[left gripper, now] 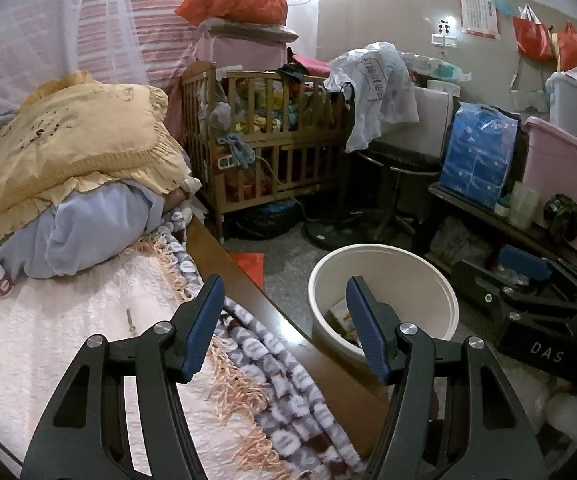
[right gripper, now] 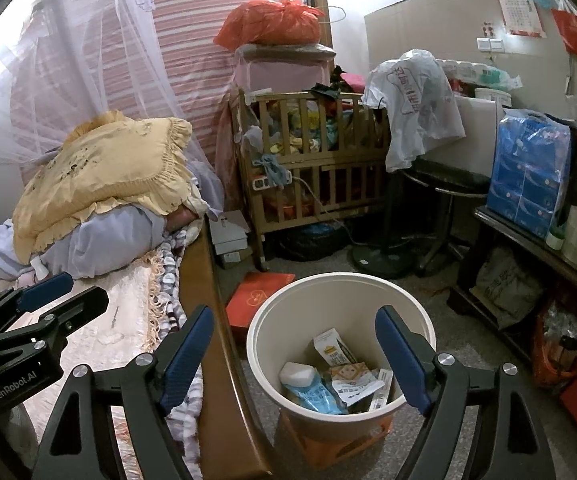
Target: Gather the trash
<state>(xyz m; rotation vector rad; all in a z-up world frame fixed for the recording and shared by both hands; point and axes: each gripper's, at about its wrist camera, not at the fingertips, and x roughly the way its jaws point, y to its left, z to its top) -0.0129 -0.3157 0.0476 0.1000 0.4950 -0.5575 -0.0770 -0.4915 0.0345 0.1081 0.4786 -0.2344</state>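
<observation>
Left wrist view first: the left hand-held gripper (left gripper: 286, 322) is spread wide with nothing between its blue pads, hanging over the edge of the bed (left gripper: 88, 320). The cream trash bucket (left gripper: 384, 264) sits on the floor at about 2 o'clock from it, tight against the wooden bed rail, probably parked there so stuff from the bed drops straight in. Only a scrap of packaging shows inside from this angle.

Right wrist view: the right hand-held gripper (right gripper: 294, 356) is also spread and empty, aimed right down over the bucket (right gripper: 340, 280). Inside you can see a small carton (right gripper: 334, 346), a blue-and-white pouch (right gripper: 308, 388) and some wrappers (right gripper: 362, 384), so collecting looks well underway. The left gripper shows at 9 o'clock over the quilt.

Room is packed: grey speckled floor, a red box (right gripper: 254, 300) beside the bucket at 10 o'clock, a wooden crib (right gripper: 312, 152) at 12, a yellow pillow (right gripper: 104, 176) on bedding, and a cluttered low bench (right gripper: 528, 236) at 3 o'clock.
</observation>
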